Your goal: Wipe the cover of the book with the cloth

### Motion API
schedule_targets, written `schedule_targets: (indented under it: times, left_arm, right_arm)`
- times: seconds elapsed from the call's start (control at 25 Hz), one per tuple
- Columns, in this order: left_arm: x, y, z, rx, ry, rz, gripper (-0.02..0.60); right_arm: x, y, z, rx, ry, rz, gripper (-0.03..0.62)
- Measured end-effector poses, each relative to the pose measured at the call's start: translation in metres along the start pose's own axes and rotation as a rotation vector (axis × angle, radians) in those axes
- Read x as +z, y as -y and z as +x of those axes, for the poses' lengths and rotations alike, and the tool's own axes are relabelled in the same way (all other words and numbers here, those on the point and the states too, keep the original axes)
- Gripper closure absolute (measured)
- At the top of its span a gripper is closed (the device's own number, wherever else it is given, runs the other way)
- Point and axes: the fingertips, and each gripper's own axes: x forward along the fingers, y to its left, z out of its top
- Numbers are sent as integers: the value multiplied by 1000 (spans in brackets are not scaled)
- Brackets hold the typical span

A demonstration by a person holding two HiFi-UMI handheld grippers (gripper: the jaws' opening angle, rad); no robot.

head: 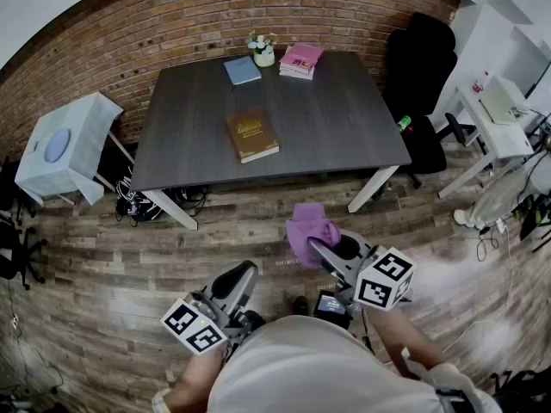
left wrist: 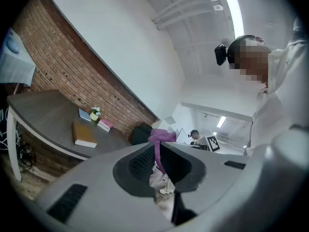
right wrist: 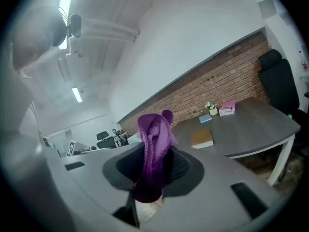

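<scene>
A brick wall (head: 172,24) backed a dark table (head: 344,119) in the upper middle of the frame. The brown book (head: 252,135) lay closed near the table's centre, well apart from the person standing on the wood floor below. The right gripper (head: 325,248), lower right of centre, was clamped on a bunched purple cloth (head: 308,229). The left gripper (head: 241,275), lower left, was closed on nothing. A good wipe would likely need the cloth laid flat on the cover and swept edge to edge, the free gripper steadying the book. At the table's far edge a small white pot (head: 264,57) held flowers, between a blue book (head: 243,70) and a pink stack (head: 301,60).
</scene>
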Motion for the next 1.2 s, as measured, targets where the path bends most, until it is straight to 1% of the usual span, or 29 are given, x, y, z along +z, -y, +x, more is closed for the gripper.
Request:
schedule_targets:
  times: [0.52,0.88,1.04,1.2]
  left_arm:
    - [1,1,3,0,6,2,540]
    - [-7,2,5,11,-3,-8,540]
    - [-12,3,13,16,-5,-13,540]
    - [-16,1,22,32,-7,-12,540]
  right_arm:
    - [1,0,-2,-2,-1,-13,491]
    - [-4,4,-9,-12,-20,-29,491]
    - [-3,13,-14,-14,-29,-38,491]
    - [-5,29,-17,-35,-45,-38,491]
